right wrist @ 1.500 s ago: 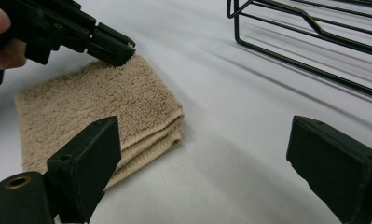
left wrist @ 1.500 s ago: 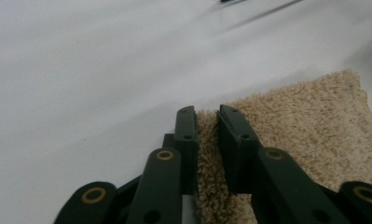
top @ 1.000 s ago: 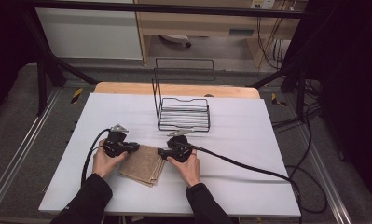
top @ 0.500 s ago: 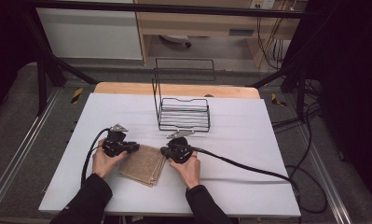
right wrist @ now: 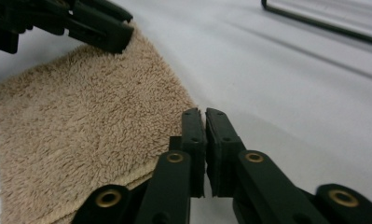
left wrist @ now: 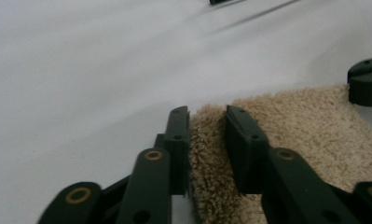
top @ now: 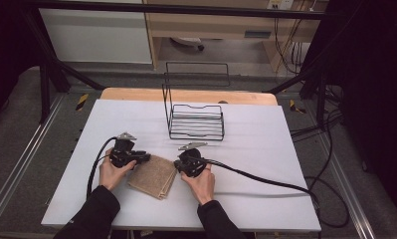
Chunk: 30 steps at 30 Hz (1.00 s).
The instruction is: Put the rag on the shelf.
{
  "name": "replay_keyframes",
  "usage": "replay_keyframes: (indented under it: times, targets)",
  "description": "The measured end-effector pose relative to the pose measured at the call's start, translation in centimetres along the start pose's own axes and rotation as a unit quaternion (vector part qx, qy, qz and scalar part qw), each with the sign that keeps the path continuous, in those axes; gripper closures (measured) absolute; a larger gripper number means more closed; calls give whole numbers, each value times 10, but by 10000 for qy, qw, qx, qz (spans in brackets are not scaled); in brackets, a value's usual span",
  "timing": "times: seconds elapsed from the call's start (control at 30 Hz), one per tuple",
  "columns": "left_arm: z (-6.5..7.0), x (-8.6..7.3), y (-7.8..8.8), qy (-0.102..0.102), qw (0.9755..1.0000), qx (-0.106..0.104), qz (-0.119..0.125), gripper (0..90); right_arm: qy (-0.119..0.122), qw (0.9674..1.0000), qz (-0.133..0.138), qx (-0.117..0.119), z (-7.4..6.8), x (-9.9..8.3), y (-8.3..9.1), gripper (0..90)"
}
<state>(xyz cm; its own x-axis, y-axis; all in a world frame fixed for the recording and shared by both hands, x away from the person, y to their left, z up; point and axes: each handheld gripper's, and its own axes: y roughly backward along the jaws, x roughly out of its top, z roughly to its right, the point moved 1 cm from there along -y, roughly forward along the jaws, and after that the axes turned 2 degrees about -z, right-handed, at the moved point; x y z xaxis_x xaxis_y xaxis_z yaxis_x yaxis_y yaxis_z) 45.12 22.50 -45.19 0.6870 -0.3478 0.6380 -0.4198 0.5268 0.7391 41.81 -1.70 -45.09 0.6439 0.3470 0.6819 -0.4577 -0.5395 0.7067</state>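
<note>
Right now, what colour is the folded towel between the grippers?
Beige, a plain fluffy pile with no pattern; the towel shows best in the right gripper view.

Between the jaws of the left gripper [left wrist: 207,116], beige terry cloth of a folded towel [left wrist: 309,126]: looped, fuzzy, matt. Matt black plastic on both grippers, brass-coloured rivets. Beside the right gripper [right wrist: 204,116], smooth matt white tabletop [right wrist: 291,79]. Beyond, thin black metal wire of a rack [top: 196,122], then a pale wood edge [top: 136,94].

Lab: metal rig frame [top: 47,84], trailing cables [top: 330,149].
</note>
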Motion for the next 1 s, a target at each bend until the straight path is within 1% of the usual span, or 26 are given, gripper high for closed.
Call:
replay_keyframes:
  times: [0.03,0.07,0.1,0.13,0.17,0.2,0.23,0.27,0.33,0.43,0.47,0.53,0.57,0.6,0.63,0.77,0.8,0.87,0.97,1.0]
  targets:
    - [0,0,-1,-17,10000,-6,-22,736,29,10000,73,-14,0,0,1,831]
    - [0,0,-1,-29,10000,-15,-29,741,66,9999,134,-19,0,0,1,786]
    - [0,0,-1,-21,10000,-25,-26,757,97,9997,216,28,0,1,0,717]
    - [0,0,-1,-9,10000,-38,-30,757,97,9997,216,28,0,1,0,717]
    - [0,0,-1,15,10000,-59,-28,759,93,9996,250,32,0,1,-1,688]
    - [-1,0,-1,11,10000,-78,-39,760,102,9996,252,28,1,1,-3,681]
    - [-1,-1,-1,1,9999,-94,-40,761,73,9997,210,33,1,1,-5,664]
    - [-1,-1,-1,-10,9999,-106,-36,762,92,9998,180,6,2,0,-6,664]
    - [-1,-1,-1,-27,9999,-111,-36,763,41,9999,118,53,2,-3,-9,680]
    - [-1,-1,-1,-53,9999,-98,-37,765,-134,9997,61,178,1,-5,-9,744]
    - [-1,-1,-1,-61,9999,-81,-35,765,-134,9997,61,178,1,-5,-9,744]
    - [0,-1,-1,-69,9999,-74,-46,775,-205,9996,75,166,-1,-6,-9,772]
    - [0,-1,-1,-80,9999,-78,-50,783,-270,9994,73,180,-1,-7,-9,788]
    - [0,-1,-1,-88,9999,-86,-49,807,-353,9992,55,203,-1,-6,-9,824]
    - [0,-1,-1,-83,9999,-95,-51,807,-353,9992,55,203,-1,-6,-9,824]
    - [1,0,0,-85,9999,-103,-47,834,-508,9984,25,256,-1,-5,-9,854]
    - [1,0,1,-86,9999,-101,-42,843,-584,9979,41,294,0,-5,-9,860]
    - [2,0,3,-88,9999,-98,-33,845,-620,9975,71,321,0,-6,-8,861]
    - [4,1,10,-153,9998,-75,101,849,-537,9978,183,351,0,-6,-5,864]
    - [4,1,13,-154,9997,-84,163,850,-489,9977,263,388,-1,-4,-1,864]
